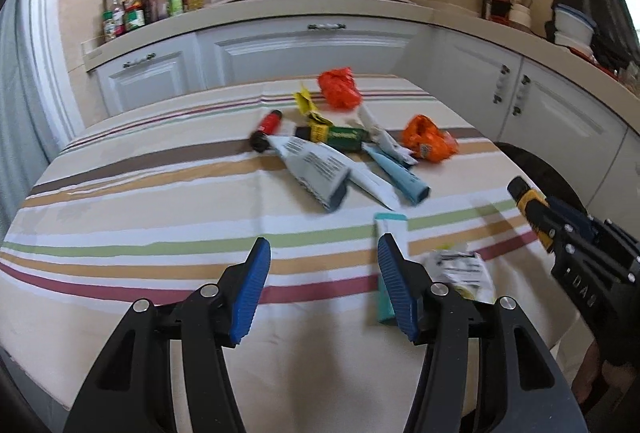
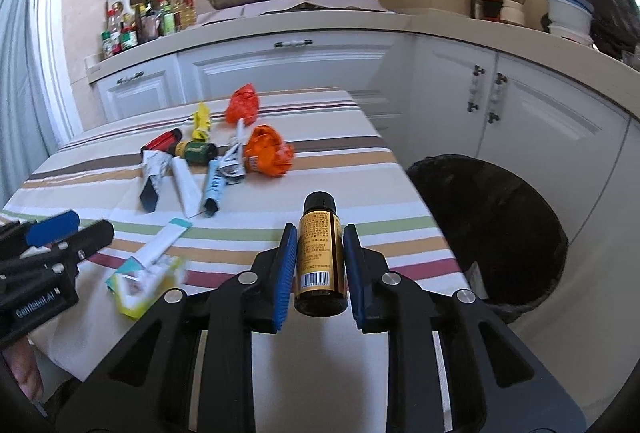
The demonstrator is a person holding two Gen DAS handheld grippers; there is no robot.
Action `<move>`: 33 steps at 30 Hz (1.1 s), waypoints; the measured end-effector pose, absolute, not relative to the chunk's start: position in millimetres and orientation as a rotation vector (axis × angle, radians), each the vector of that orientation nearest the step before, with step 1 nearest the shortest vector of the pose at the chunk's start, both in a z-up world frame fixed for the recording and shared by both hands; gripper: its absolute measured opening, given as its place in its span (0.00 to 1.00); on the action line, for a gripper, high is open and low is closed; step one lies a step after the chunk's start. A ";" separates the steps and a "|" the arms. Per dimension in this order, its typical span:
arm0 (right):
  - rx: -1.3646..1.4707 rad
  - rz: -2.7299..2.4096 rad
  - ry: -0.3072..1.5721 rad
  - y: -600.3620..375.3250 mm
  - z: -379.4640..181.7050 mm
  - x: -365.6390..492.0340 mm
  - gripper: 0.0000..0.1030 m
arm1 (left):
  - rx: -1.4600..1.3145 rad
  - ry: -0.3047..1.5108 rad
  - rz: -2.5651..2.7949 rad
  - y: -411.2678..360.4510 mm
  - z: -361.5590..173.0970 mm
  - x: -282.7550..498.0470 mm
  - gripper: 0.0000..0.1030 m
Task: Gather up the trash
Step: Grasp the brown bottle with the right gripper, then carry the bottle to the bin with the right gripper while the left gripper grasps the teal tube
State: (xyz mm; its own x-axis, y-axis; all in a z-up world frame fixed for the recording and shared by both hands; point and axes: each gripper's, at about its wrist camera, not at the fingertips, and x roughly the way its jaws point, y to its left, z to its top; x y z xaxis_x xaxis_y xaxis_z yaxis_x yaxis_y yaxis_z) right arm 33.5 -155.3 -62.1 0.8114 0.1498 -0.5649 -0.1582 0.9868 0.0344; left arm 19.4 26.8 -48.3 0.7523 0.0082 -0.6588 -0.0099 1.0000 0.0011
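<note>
My right gripper (image 2: 319, 249) is shut on a small brown bottle (image 2: 320, 261) with a yellow label and black cap, held above the table's right front edge; it also shows in the left wrist view (image 1: 530, 203). My left gripper (image 1: 322, 257) is open and empty above the striped tablecloth (image 1: 140, 217). A teal-and-white packet (image 1: 386, 233) and a crumpled wrapper (image 1: 464, 269) lie beside its right finger. Further off lies a pile of trash: tubes (image 1: 320, 169), a red bottle (image 1: 268, 127), a green can (image 1: 344, 137), orange bags (image 1: 428, 139).
A black trash bin (image 2: 492, 225) stands on the floor right of the table. White kitchen cabinets (image 1: 304, 49) and a counter with bottles (image 1: 136, 5), a wok and a pot run behind the table. A curtain hangs at the left.
</note>
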 end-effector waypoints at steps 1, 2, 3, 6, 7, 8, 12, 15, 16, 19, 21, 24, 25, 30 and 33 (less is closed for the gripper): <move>-0.012 0.161 0.602 -157.5 -62.2 33.6 0.23 | -0.002 0.725 0.002 24.9 -49.5 20.2 0.54; -0.008 0.157 0.603 -160.5 -62.6 33.4 0.23 | -0.001 0.732 -0.007 22.5 -51.3 20.9 0.54; -0.005 0.154 0.603 -163.1 -63.2 33.3 0.23 | 0.001 0.735 -0.012 20.2 -52.4 21.3 0.54; 0.004 0.148 0.604 -167.8 -64.7 32.9 0.23 | 0.027 0.738 -0.023 11.6 -56.3 23.5 0.54; 0.007 0.146 0.604 -169.1 -65.0 32.8 0.23 | 0.029 0.740 -0.027 10.1 -57.4 24.1 0.54; 0.009 0.145 0.604 -170.7 -65.3 32.8 0.23 | 0.029 0.742 -0.031 8.7 -57.9 25.1 0.54; 0.015 0.140 0.602 -173.8 -65.9 32.2 0.23 | 0.035 0.752 -0.048 3.3 -62.0 28.2 0.53; 0.018 0.140 0.600 -174.3 -65.7 32.6 0.23 | 0.034 0.769 -0.073 0.8 -65.8 29.4 0.34; 0.017 0.140 0.600 -174.0 -65.6 32.9 0.23 | 0.039 0.775 -0.080 -0.3 -67.1 29.7 0.27; 0.016 0.141 0.602 -174.4 -65.9 32.8 0.23 | 0.048 0.765 -0.092 -2.0 -67.9 27.6 0.17; 0.015 0.142 0.603 -174.1 -66.0 32.4 0.23 | 0.040 0.762 -0.101 -1.3 -67.5 26.2 0.13; 0.012 0.141 0.600 -173.8 -65.2 32.1 0.23 | 0.030 0.748 -0.103 1.1 -65.1 23.2 0.10; 0.011 0.141 0.599 -173.7 -65.3 31.9 0.23 | 0.028 0.740 -0.101 2.0 -63.4 22.5 0.09; 0.004 0.134 0.585 -174.4 -61.8 30.9 0.23 | 0.010 0.700 -0.091 7.5 -49.9 16.1 0.09; 0.004 0.124 0.575 -177.5 -57.4 30.9 0.23 | -0.006 0.672 -0.091 9.5 -37.4 14.8 0.09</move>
State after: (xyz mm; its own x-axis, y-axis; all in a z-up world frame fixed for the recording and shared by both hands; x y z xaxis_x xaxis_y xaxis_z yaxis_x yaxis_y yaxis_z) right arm 30.9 -177.5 -57.4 0.8321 0.1176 -0.5421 -0.1156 0.9926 0.0379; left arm 14.8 9.5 -37.4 0.7787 -0.0858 -0.6215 0.0821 0.9960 -0.0347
